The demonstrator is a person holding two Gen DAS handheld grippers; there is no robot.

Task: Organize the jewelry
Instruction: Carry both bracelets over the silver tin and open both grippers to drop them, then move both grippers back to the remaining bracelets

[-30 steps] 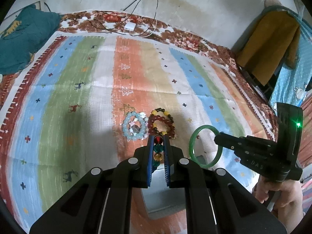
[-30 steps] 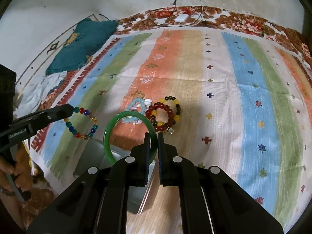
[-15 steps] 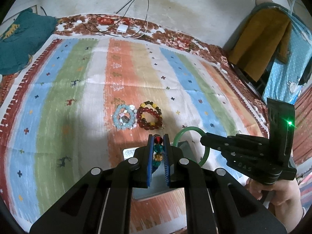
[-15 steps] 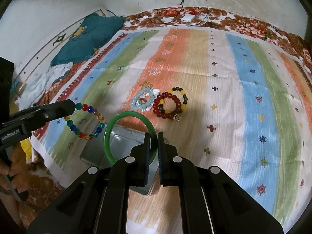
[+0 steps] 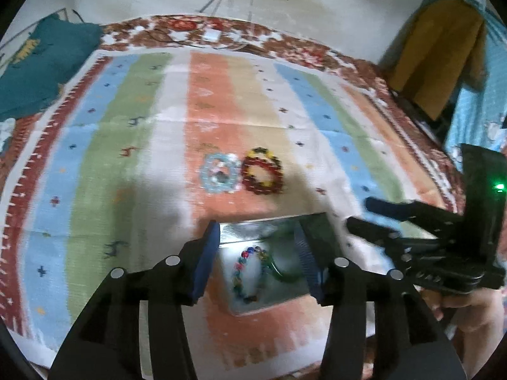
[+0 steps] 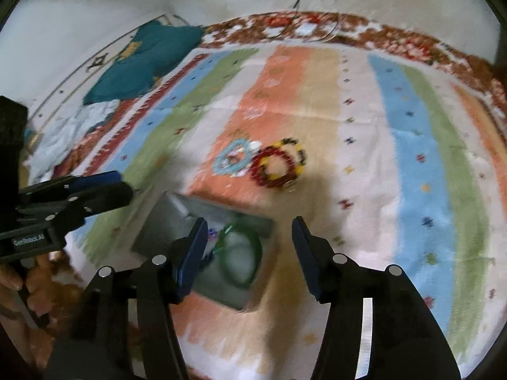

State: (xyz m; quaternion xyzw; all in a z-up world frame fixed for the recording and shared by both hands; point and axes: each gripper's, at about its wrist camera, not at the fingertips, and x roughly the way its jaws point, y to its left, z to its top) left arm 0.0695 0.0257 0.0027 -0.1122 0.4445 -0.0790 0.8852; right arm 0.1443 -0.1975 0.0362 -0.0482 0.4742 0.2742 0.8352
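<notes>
multicolour bead bracelet [image 5: 248,272] + green bangle [image 6: 242,258]: lying in grey metal tray [image 6: 164,221] | pale-blue bracelet [image 5: 219,174], red-yellow bracelet [image 5: 261,174]: side by side on rug beyond tray

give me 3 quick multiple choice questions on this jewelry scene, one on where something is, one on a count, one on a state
1. Where is the green bangle?
A. in the metal tray
B. on the teal pillow
C. in the right gripper

2. How many bracelets lie on the striped cloth outside the tray?
A. none
B. two
C. five

3. How do the left gripper jaws stand?
A. shut on a bracelet
B. apart, gripping nothing
C. out of view

Answers:
1 A, the bangle lies inside the tray with the multicoloured bead bracelet.
2 B, a pale blue bracelet and a red and yellow bracelet sit side by side.
3 B, the jaws are opening, with the bead bracelet lying in the tray below.
</notes>
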